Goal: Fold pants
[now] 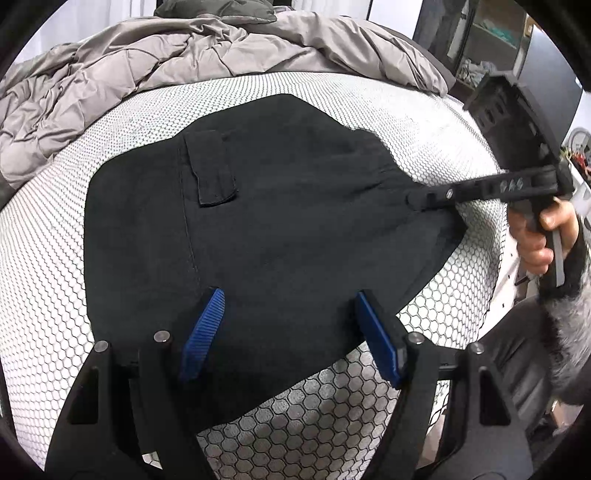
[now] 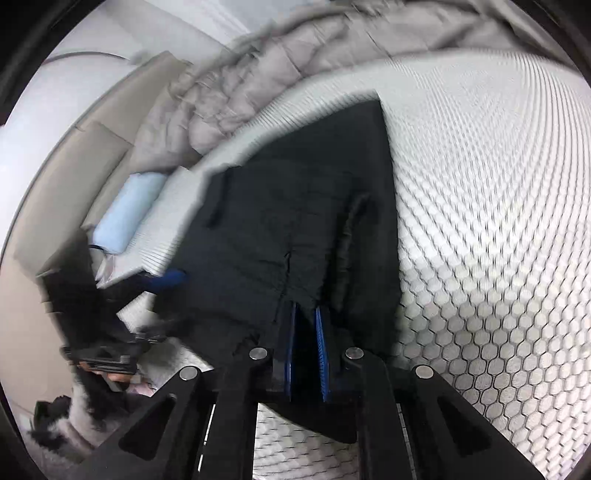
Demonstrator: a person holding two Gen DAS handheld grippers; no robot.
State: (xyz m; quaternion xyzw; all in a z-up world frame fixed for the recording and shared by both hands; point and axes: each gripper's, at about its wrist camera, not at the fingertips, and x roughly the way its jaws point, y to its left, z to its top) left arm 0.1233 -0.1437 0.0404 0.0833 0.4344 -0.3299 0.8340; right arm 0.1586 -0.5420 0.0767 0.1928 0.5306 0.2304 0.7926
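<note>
The black pants lie folded on a bed with a white honeycomb cover; a cargo pocket flap faces up. My left gripper is open, its blue pads spread just above the near edge of the pants, holding nothing. My right gripper comes in from the right and pinches the right edge of the pants. In the blurred right wrist view the right gripper is shut on a fold of the pants. The left gripper shows at the pants' left edge.
A rumpled grey duvet is piled at the far side of the bed. A light blue pillow lies beside the bed near a beige wall. Shelves and a dark screen stand at the far right.
</note>
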